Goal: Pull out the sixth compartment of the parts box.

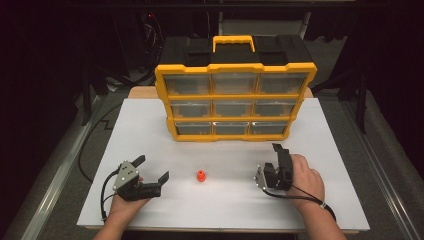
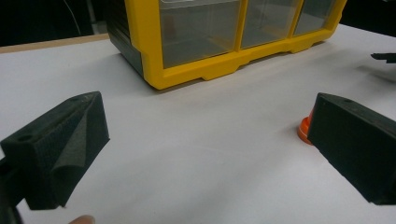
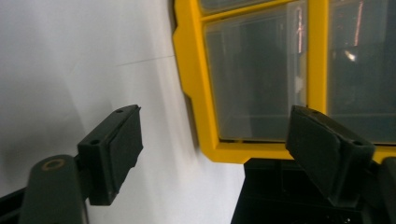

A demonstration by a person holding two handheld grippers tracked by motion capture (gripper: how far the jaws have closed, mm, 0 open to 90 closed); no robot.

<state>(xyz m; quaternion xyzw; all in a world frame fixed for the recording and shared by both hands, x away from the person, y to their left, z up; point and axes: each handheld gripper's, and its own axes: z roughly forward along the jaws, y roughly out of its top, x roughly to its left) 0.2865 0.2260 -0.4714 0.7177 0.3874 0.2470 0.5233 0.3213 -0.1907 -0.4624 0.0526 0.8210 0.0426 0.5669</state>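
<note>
A small orange piece [image 1: 201,175] sits on the white table [image 1: 150,125], between my two grippers. My left gripper [image 1: 152,168] lies at the front left with its jaws spread wide and nothing between them. In the left gripper view [image 2: 208,112] the orange piece [image 2: 304,129] peeks out from behind the right-hand jaw. My right gripper [image 1: 270,161] is at the front right, rolled on its side. It stands open, and in the right gripper view [image 3: 212,123] it faces a clear drawer [image 3: 254,74] of the yellow case, with no object between the jaws.
A yellow organizer case [image 1: 235,100] with several clear drawers and a top handle [image 1: 233,42] stands upright at the back middle of the table. Its lower corner [image 2: 159,79] lies ahead of the left gripper. Dark floor and cables surround the table.
</note>
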